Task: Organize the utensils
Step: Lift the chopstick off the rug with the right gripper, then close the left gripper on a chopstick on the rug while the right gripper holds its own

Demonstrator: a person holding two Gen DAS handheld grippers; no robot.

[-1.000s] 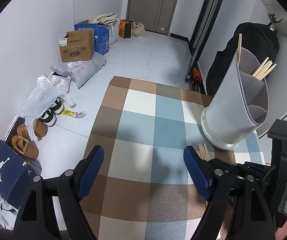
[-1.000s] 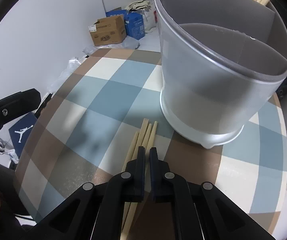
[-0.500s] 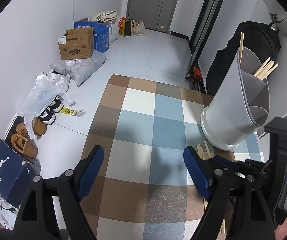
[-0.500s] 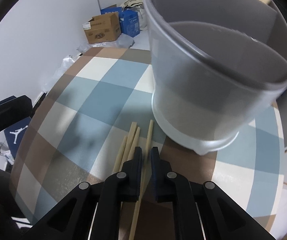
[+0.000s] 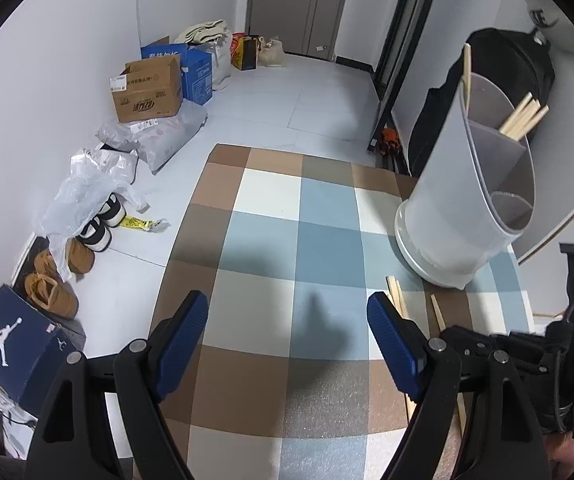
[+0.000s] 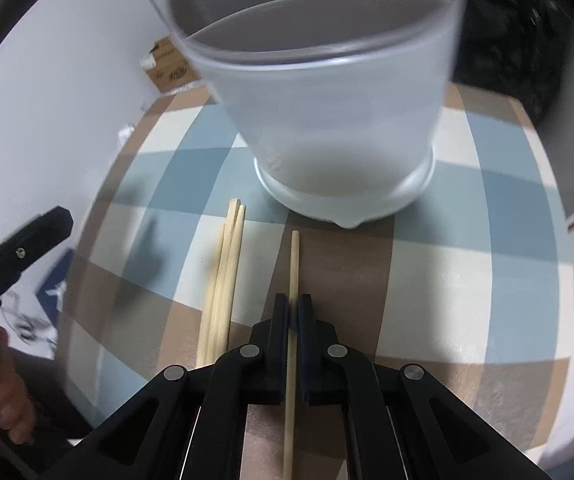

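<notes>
Right wrist: my right tool [image 6: 293,312] pinches one chopstick [image 6: 293,264], holder [image 6: 339,120] at 12 | left tool [image 5: 287,328] wide over checkered bench [image 5: 271,208]

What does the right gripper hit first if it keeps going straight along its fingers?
Likely the utensil holder. The right gripper, shut on a single chopstick, points at the holder's base; the chopstick tip would probably touch first. The gap is hard to judge in fisheye.

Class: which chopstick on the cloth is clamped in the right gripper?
The lone chopstick in the right gripper, lying apart from the bundle.
</notes>
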